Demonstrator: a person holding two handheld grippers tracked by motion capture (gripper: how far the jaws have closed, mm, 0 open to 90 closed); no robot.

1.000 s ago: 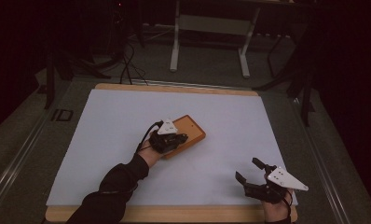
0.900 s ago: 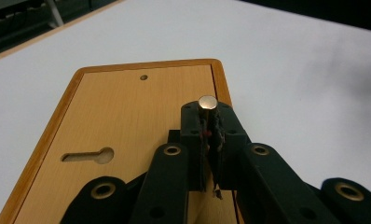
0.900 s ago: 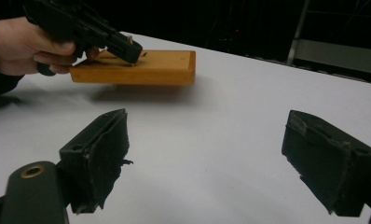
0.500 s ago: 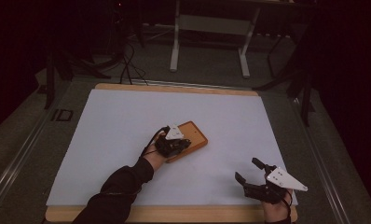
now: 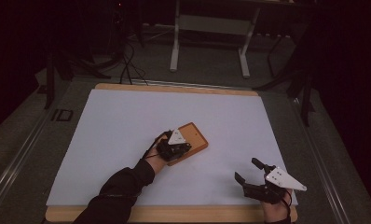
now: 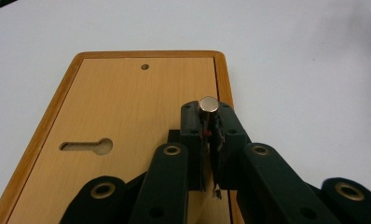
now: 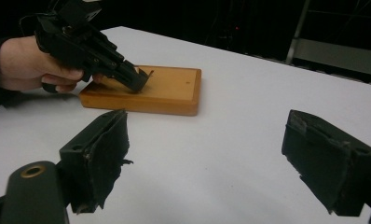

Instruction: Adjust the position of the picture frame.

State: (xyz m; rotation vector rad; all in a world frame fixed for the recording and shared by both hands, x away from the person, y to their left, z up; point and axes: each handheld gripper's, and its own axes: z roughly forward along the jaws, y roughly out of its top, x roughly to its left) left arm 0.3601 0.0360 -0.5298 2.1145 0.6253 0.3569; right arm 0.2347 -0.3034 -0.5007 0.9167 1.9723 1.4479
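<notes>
Evidently the left claw (image 6: pixel 209 122) is closed tight on a small silver metal disc (image 6: pixel 209 103), holding it over the flat rectangular wooden board (image 5: pixel 196 138) near the white table's (image 5: pixel 109 130) middle. Tiny, hard and smooth, the disc could slip; pinching its rim seems safest. The right claw (image 5: pixel 250 170) gapes empty near the front edge.

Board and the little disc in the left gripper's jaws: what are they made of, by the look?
Board: looks like wood, pale grain on the panel, darker orange rim, smooth satin finish; it could be veneer. Disc: probably metal, with a silvery face and a soft glint, possibly a magnet. The left gripper is clamped on it.
</notes>
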